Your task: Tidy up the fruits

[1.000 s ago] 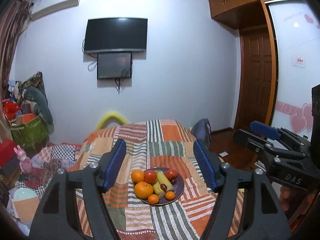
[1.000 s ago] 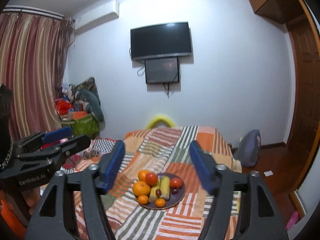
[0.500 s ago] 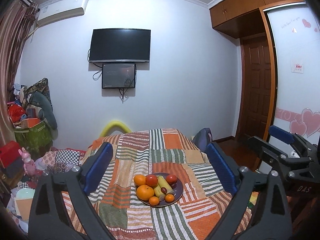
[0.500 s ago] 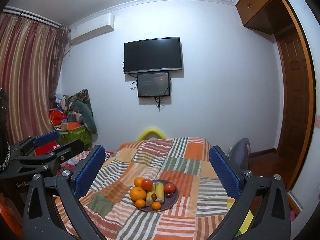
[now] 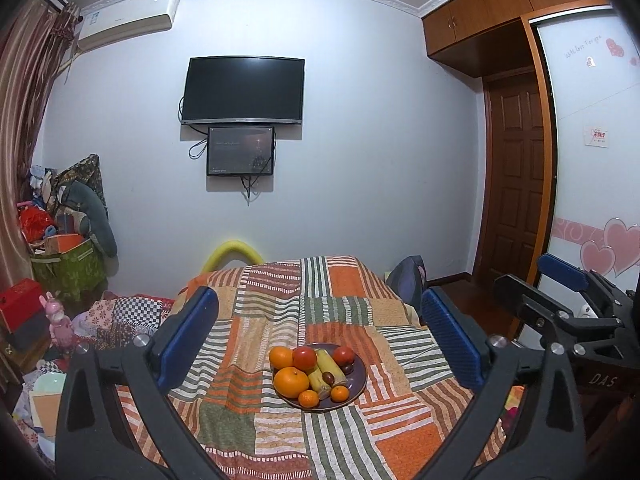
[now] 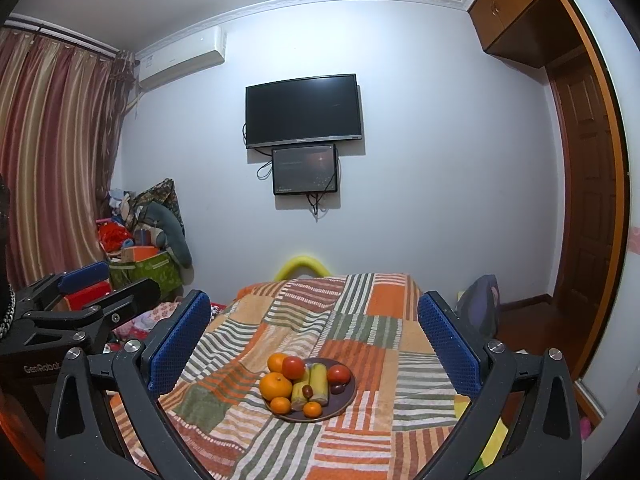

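Note:
A dark round plate (image 5: 359,380) (image 6: 349,397) sits on a table with a striped patchwork cloth (image 5: 280,312) (image 6: 360,320). It holds oranges (image 5: 291,381) (image 6: 275,385), red tomatoes (image 5: 305,358) (image 6: 293,367), yellow-green corn pieces (image 5: 329,366) (image 6: 319,380) and small dark fruits. My left gripper (image 5: 318,340) is open and empty, well back from the plate. My right gripper (image 6: 314,338) is open and empty, also back from it. Each gripper shows at the side of the other's view, the right one (image 5: 560,300) and the left one (image 6: 80,292).
A TV (image 5: 243,90) and a smaller screen hang on the far wall. Piled bags and boxes (image 5: 60,232) stand at the left, with curtains (image 6: 52,152). A wooden door (image 5: 514,184) and a dark bag on the floor (image 5: 406,280) are at the right.
Both grippers have opened wider and pulled back and up from the table, so the plate looks smaller and more of the room shows.

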A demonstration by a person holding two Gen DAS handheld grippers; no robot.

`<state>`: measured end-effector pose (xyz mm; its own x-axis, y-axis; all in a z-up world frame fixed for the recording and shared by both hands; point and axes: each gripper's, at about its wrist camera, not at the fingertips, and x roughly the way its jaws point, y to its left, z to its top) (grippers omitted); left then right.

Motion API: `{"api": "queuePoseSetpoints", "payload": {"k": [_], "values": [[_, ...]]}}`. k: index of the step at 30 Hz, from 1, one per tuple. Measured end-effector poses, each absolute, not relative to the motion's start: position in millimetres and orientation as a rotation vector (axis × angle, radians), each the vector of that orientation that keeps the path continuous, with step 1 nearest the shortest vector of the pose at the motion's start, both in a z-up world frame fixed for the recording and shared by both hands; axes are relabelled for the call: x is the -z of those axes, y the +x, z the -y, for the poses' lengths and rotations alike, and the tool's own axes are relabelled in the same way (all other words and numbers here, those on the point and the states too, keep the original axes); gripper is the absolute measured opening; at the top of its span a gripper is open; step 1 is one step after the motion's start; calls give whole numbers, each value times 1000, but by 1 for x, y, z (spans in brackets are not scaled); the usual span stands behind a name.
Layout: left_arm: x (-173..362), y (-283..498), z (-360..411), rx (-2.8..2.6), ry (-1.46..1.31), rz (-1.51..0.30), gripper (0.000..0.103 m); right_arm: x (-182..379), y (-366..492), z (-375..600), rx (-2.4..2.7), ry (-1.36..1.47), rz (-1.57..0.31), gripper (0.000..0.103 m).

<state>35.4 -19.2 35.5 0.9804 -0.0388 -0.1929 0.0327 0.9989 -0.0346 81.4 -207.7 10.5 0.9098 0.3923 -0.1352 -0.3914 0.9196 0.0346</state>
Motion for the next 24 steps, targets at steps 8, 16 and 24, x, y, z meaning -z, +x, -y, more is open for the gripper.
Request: {"api": "queuePoseSetpoints", "payload": {"k": [8,16,24], "values": [[-35,36,19,38,-38,-199,103,-12,80,209,-401,11,-142,103],[-34,37,19,37,-43,-201,103,-12,80,209,-399,10,-143,103],[-34,39,18,47,-52,-204,103,-12,81,209,-397,11,-142,103]]}}
